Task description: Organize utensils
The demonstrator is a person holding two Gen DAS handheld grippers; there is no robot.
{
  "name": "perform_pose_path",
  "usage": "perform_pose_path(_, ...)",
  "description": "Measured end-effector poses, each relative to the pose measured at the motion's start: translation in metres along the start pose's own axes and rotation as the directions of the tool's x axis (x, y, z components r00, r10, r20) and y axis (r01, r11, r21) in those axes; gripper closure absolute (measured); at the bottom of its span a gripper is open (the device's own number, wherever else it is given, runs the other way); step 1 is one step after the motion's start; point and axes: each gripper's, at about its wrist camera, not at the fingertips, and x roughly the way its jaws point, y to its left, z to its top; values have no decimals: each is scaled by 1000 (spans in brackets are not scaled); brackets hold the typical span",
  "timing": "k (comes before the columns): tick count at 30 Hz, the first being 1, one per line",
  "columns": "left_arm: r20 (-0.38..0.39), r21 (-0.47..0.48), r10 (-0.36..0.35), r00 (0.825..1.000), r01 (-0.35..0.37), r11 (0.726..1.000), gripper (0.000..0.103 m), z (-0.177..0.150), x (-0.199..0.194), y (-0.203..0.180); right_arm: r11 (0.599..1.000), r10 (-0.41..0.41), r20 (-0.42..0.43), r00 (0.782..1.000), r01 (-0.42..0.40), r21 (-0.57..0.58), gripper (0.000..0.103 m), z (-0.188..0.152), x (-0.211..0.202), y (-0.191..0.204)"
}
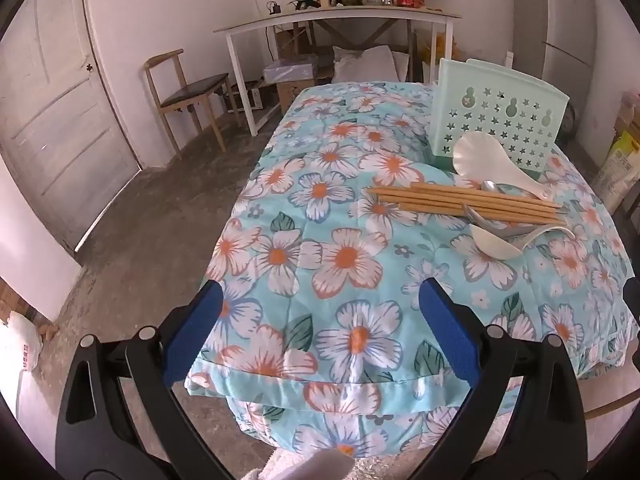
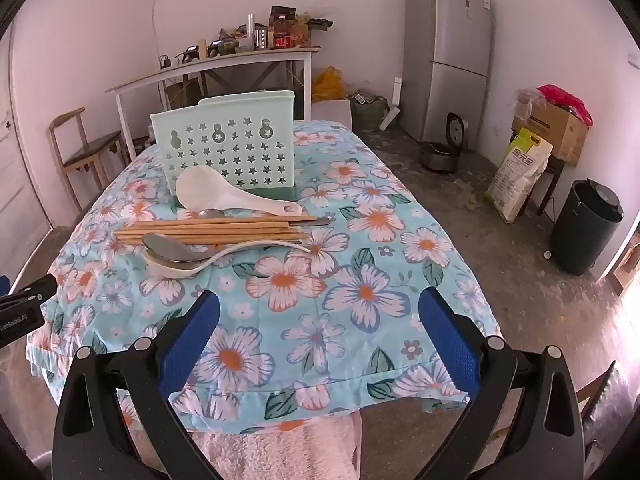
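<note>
1. The left tongs (image 1: 320, 320) hang above the near left edge of the surface, blue pads spread wide with nothing between them.
2. The surface (image 2: 360, 292) is draped in a light blue floral cloth (image 1: 344, 256) that hangs over its near edge.
3. The utensils lie in a loose pile toward the far side, well apart from both tongs.
4. A bundle of wooden chopsticks (image 2: 208, 230) lies crosswise, thick ends to the left.
5. A metal spoon (image 2: 172, 250) rests in the bowl of a white soup spoon (image 2: 176, 268) at the near side of the bundle, touching it.
6. A white rice paddle (image 2: 224, 194) lies just behind the chopsticks, its head leaning against the holder.
7. Another metal utensil (image 2: 212, 213) peeks out between paddle and chopsticks; I cannot tell what kind.
8. The mint green utensil holder (image 2: 228, 140), pierced with star holes, stands upright behind the pile.
9. The right tongs (image 2: 320, 320) hover over the near right part of the cloth, likewise wide apart and holding nothing.
10. A grey fridge (image 2: 448, 56) stands by the far wall on the right.
</note>
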Motion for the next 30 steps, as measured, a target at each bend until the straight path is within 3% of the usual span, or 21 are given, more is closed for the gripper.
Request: perform_pose_path(30, 9, -20, 25, 1000, -24, 1000, 8, 1, -3, 8, 1000, 2, 11, 1000, -2, -1, 6, 3, -3, 0)
